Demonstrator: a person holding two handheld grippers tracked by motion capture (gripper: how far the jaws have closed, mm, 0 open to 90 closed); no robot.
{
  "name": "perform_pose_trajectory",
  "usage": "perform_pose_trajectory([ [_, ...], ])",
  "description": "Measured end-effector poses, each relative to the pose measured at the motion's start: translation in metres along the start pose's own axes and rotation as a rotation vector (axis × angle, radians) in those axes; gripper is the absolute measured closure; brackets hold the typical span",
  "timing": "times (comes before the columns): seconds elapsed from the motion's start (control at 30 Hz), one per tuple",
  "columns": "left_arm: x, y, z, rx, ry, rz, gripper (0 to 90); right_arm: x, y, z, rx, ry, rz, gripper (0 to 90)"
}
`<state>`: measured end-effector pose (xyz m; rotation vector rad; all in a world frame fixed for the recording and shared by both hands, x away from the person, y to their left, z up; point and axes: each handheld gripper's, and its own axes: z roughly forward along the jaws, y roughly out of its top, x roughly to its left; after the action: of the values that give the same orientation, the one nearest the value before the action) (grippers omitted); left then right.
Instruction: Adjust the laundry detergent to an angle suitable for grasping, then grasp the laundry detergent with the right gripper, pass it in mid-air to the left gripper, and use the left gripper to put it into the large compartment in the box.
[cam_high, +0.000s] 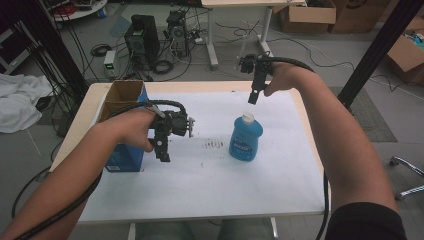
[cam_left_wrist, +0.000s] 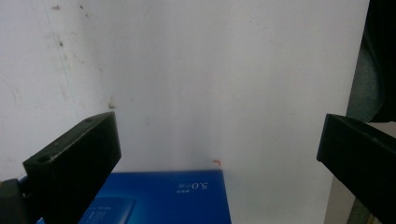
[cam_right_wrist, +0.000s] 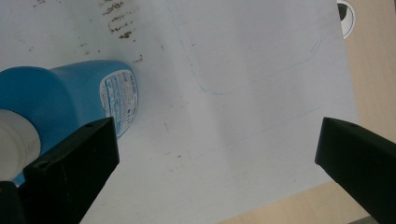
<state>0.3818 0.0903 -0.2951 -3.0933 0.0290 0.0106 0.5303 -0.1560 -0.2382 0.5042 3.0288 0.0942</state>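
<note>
The blue bottle stands upright just below and toward the person from the right gripper, whose jaws are wide apart and empty, nearer to it than the left gripper, also spread and empty.

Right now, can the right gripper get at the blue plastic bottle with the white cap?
Probably yes. The right gripper hangs open just above and behind the blue plastic bottle, which stands upright on the white sheet with nothing between them.

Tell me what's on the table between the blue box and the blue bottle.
Just white sheet with a dark smudge patch, between box and bottle, seen in the high view.
</note>
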Motion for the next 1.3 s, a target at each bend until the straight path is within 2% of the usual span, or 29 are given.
perform_pose_trajectory([
  [0.17,-0.002,-0.002,-0.001,-0.017,-0.001,-0.003,0.1,0.002,0.000,0.000,0.006,0.001,-0.003,0.0],
  [0.37,-0.006,0.000,-0.003,0.001,0.006,-0.001,0.1,0.003,-0.001,-0.001,0.007,-0.010,0.001,0.0],
  [0.47,-0.008,0.000,-0.005,-0.005,0.006,0.002,0.1,0.002,-0.001,-0.004,-0.016,-0.006,0.005,0.0],
  [0.63,-0.005,0.001,-0.005,0.005,0.005,0.016,0.1,-0.001,-0.001,-0.002,-0.016,-0.007,0.009,0.0],
  [0.7,-0.003,0.002,-0.008,0.007,0.015,0.014,0.1,-0.003,-0.001,-0.001,-0.008,-0.010,0.007,0.0],
  [0.77,-0.001,0.001,-0.011,-0.021,0.021,0.002,0.1,-0.003,0.000,0.000,-0.004,-0.009,0.006,0.0],
  [0.93,-0.001,0.000,-0.010,-0.002,0.015,0.005,0.1,-0.005,-0.001,-0.002,-0.014,-0.006,0.005,0.0],
  [1.07,0.000,-0.002,-0.011,-0.011,0.020,-0.009,0.0,-0.006,-0.002,-0.001,-0.005,-0.011,0.007,0.0],
  [1.3,-0.003,-0.002,-0.008,-0.007,0.016,-0.011,0.1,-0.004,-0.001,-0.002,-0.001,-0.011,0.003,0.0],
])
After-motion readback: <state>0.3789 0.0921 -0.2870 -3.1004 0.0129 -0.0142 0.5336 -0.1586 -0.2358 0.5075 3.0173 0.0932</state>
